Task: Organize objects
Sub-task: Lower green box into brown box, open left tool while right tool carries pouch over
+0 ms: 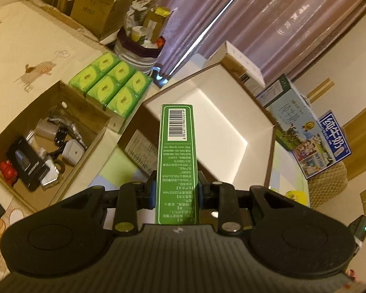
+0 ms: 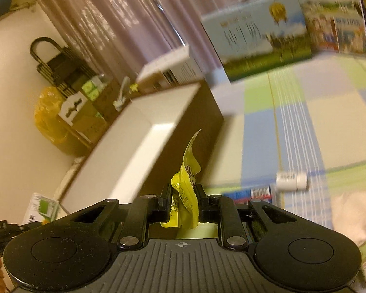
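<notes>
The left gripper [image 1: 176, 191] pinches a slim green carton [image 1: 175, 161] between its pads, the carton's long axis running straight ahead along the fingers, its barcoded end pointing away from the camera toward an open white-lined box [image 1: 222, 122] on the pastel checked mat [image 1: 124, 156]. The carton sits narrow side up, above the near edge of that box. To the left stands an open cardboard box [image 1: 48, 146] of chargers and cables, with a block of lime-green tissue packs [image 1: 112, 83] behind it. Milk cartons [image 1: 297, 127] stand at the right, before a mauve curtain [image 1: 268, 24].

The right gripper [image 2: 184, 201] is clamped on a crumpled yellow sachet [image 2: 186, 190], whose free tail curls upward and forward, beside the brown outer wall of the white-lined box [image 2: 139, 151]. A small white bottle [image 2: 291, 181] lies on its side on the mat [image 2: 305, 127] to the right; the view is motion-blurred.
</notes>
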